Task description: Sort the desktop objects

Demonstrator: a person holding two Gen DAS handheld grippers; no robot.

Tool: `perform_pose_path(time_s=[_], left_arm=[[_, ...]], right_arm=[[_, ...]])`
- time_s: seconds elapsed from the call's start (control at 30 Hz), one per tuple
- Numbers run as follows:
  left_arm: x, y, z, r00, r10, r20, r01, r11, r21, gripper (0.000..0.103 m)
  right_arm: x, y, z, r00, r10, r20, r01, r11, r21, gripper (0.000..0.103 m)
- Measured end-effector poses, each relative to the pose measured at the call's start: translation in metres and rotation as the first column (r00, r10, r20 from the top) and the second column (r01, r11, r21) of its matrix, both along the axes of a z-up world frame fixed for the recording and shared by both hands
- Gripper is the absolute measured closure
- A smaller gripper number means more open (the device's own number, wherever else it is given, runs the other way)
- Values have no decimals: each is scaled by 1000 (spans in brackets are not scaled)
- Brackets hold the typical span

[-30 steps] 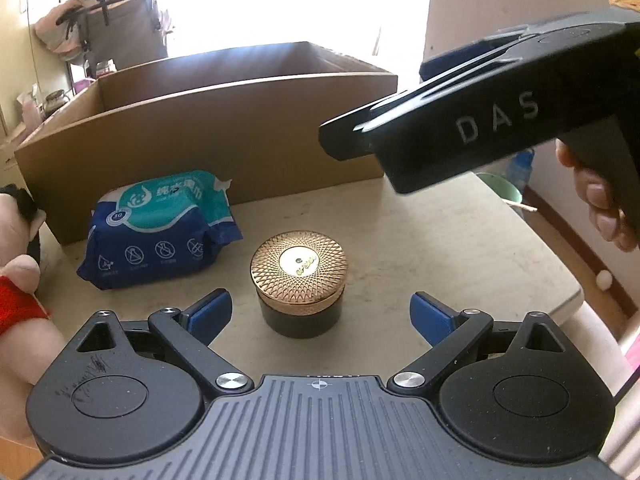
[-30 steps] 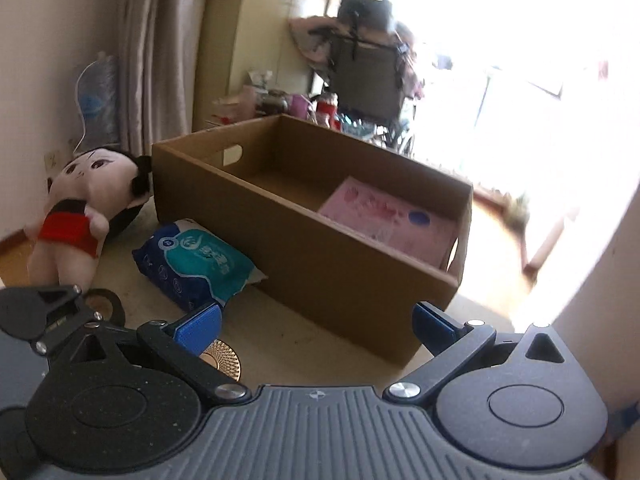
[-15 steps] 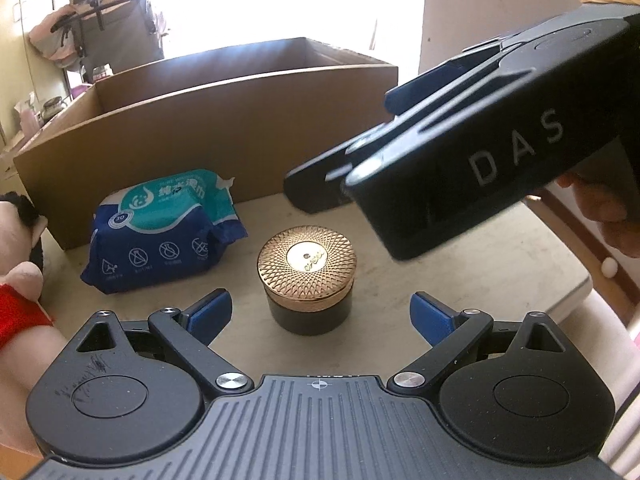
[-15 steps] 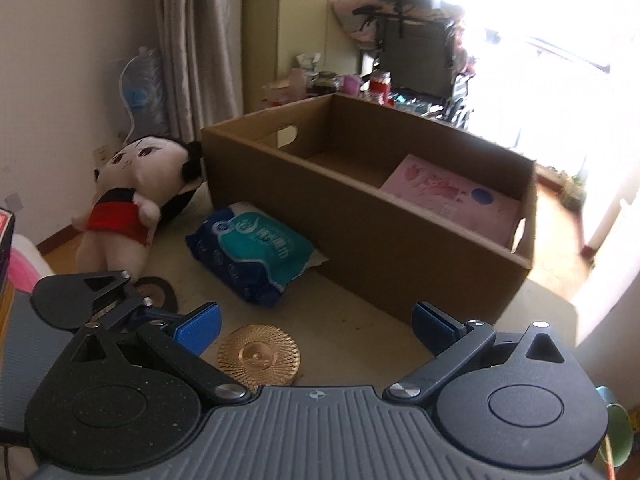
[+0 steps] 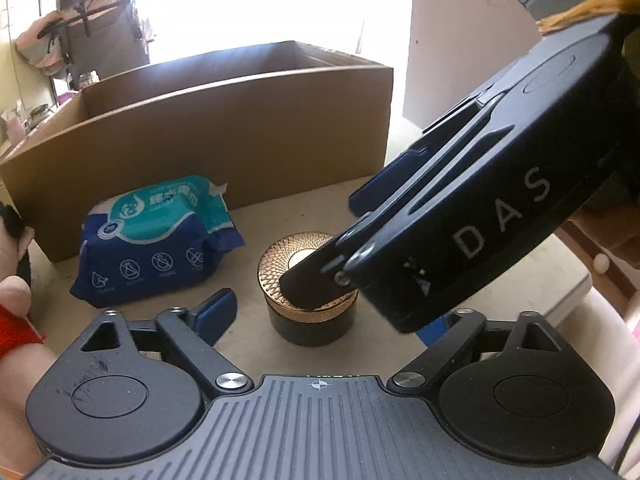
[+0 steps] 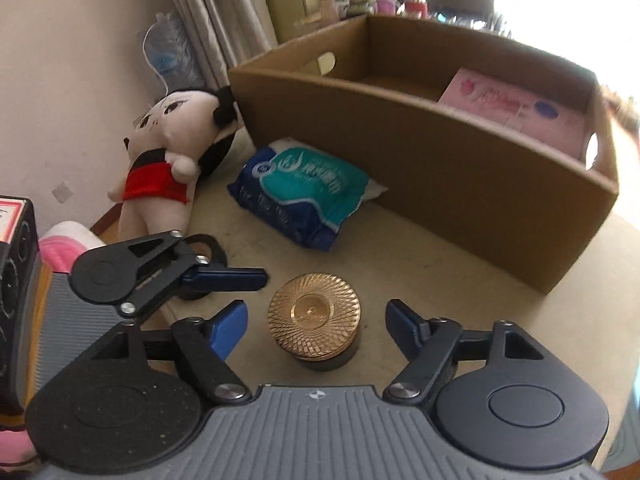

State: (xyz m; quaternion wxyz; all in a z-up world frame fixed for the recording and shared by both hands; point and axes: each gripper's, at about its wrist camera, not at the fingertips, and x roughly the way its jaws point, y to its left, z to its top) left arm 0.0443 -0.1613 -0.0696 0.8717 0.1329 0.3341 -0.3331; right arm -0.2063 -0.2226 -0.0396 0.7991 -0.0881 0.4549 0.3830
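Note:
A round dark jar with a patterned gold lid stands on the beige table, in front of the cardboard box. My right gripper points down at it. Its blue pads stand either side of the lid with gaps, and the jaws are closing. In the left wrist view the right gripper's black body crosses from the upper right and covers part of the jar. My left gripper also straddles the jar from the near side, closing, not touching. Its right finger is hidden.
A blue and teal wipes pack lies left of the jar against the open cardboard box, which holds a pink pack. A plush doll lies at the far left, a black ring beside it. The table edge runs close on the right.
The right gripper has tipped downward and swung in over the jar, now partly covering it in the left wrist view. Both pairs of jaws stand narrower. The left gripper has stayed put.

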Motion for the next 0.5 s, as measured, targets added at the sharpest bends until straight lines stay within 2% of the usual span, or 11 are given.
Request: perform_pose_path(time_s=[0.07, 0.5], left_arm=[[2, 0, -3, 1000, 3, -9, -3, 1000, -1, 23], [7, -3, -12, 1000, -14, -27, 14, 1000, -6, 35]], right_arm=[[1, 3, -1, 1000, 8, -12, -8, 1000, -11, 30], [10, 16, -15, 998, 27, -60, -32, 996, -82, 41]])
